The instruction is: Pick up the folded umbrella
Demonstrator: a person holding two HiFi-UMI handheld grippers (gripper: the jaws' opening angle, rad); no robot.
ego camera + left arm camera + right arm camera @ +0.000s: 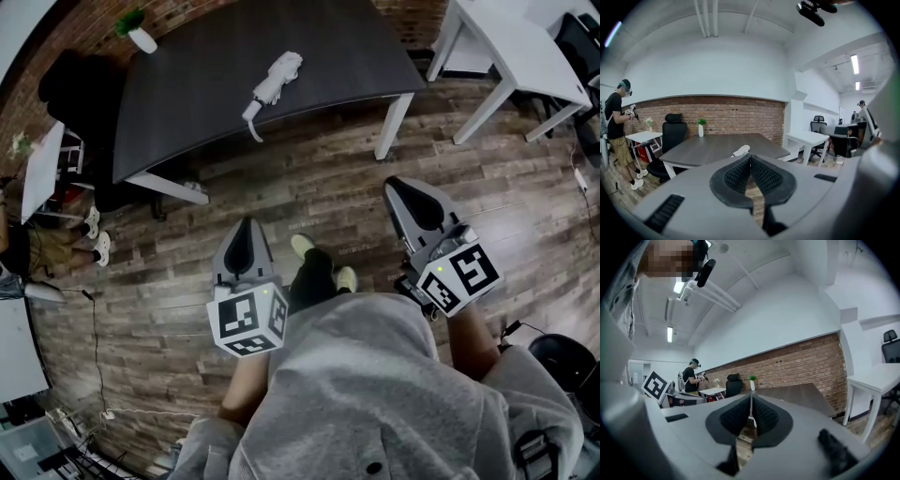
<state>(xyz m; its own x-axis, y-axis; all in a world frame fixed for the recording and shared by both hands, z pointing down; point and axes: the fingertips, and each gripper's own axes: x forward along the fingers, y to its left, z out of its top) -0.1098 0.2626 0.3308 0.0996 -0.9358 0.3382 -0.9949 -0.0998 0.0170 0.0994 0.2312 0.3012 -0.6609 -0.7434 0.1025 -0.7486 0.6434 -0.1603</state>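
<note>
Head view: folded umbrella [275, 82] on dark table [197, 80], wood floor [319, 183].

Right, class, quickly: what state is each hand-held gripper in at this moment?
Left hand-held gripper: closed, holding nothing.
Right hand-held gripper: closed, holding nothing.
</note>
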